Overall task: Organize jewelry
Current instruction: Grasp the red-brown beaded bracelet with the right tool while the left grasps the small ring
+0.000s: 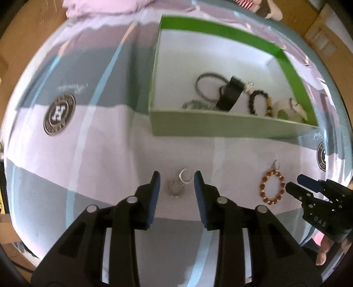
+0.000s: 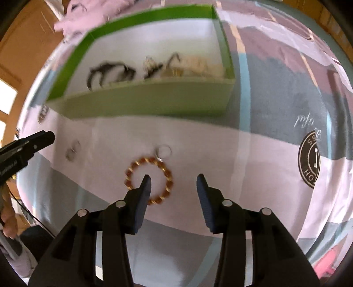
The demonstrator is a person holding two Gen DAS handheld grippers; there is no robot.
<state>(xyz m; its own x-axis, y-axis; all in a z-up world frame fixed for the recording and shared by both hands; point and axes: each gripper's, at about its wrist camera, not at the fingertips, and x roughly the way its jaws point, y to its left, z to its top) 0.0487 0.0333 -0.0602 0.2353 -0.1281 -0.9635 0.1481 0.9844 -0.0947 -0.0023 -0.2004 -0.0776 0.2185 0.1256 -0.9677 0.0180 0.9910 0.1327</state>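
A small silver earring pair (image 1: 176, 187) lies on the patterned cloth, between the fingers of my left gripper (image 1: 177, 176), which is open and not touching it. To the right lies a gold-and-brown bead ring (image 1: 272, 187) with a silver hook. In the right wrist view my right gripper (image 2: 173, 177) is open over that bead ring (image 2: 132, 167); its left finger covers the ring's middle and the ring's right side sits between the fingers. Behind them stands a green box (image 1: 220, 128) (image 2: 143, 101) holding black bands, a dark bead bracelet and pale pieces.
The cloth (image 1: 110, 154) carries round dark logos (image 1: 59, 113) (image 2: 310, 163). Pink fabric (image 1: 99, 6) is bunched beyond the box. The right gripper's tip (image 1: 295, 183) shows in the left wrist view, and the left gripper's tip (image 2: 44, 136) in the right wrist view. Cardboard (image 1: 26, 44) surrounds the cloth.
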